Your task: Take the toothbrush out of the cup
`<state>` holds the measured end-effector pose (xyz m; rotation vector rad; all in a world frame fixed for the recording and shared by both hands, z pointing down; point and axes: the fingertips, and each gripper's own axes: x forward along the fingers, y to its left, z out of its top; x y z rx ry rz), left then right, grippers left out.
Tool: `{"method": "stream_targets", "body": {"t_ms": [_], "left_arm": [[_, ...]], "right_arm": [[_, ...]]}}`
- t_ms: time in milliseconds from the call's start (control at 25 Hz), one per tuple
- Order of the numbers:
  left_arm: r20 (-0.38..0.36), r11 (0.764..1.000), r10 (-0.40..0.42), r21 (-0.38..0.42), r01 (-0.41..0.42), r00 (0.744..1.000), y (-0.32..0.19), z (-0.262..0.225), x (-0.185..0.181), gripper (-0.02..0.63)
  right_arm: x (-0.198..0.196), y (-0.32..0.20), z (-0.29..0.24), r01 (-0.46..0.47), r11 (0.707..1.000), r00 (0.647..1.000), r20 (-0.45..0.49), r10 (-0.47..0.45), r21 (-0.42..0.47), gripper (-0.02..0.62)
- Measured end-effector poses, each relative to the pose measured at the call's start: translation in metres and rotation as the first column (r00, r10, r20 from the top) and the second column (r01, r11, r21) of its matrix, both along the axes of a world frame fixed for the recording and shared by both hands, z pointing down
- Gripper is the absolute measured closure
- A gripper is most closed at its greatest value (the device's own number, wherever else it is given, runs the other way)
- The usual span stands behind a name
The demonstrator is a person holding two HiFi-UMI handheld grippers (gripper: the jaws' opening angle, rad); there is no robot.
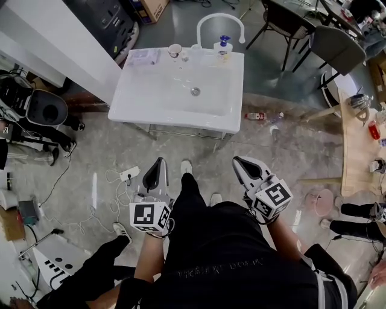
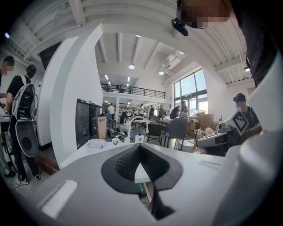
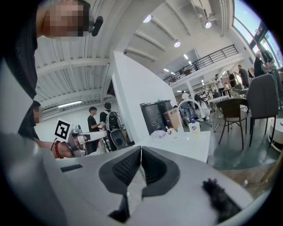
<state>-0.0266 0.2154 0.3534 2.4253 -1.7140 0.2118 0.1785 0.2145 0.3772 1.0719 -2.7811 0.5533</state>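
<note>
One white washbasin stands on the grey floor ahead of the person, well apart from both grippers. An arched white faucet rises from its back rim. The left gripper and the right gripper are held side by side near the person's body, both pointing towards the basin. In each gripper view the ribbed black pads meet at their tips with nothing between them, so both claws are clenched and empty. A soap bottle with a blue pump sits on the back rim beside the faucet's right foot. The cup stands on the same rim, left of the faucet. The toothbrush is too small to make out.
</note>
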Motion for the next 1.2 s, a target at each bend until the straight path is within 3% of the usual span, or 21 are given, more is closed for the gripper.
{"method": "stream_targets", "body": {"t_ms": [840,1200], "left_arm": [[-0.101,0.998,-0.008,-0.061,0.002,0.995,-0.128,0.023,-0.103,0.597],[-0.133,0.995,0.032,-0.092,-0.045,0.991,-0.18,0.034,-0.136,0.597]], "right_arm": [[-0.109,-0.114,-0.004,0.002,0.998,1.0,-0.021,-0.003,-0.059,0.583],[-0.155,-0.162,-0.006,-0.028,0.997,0.999,-0.04,0.025,-0.077,0.583]]}}
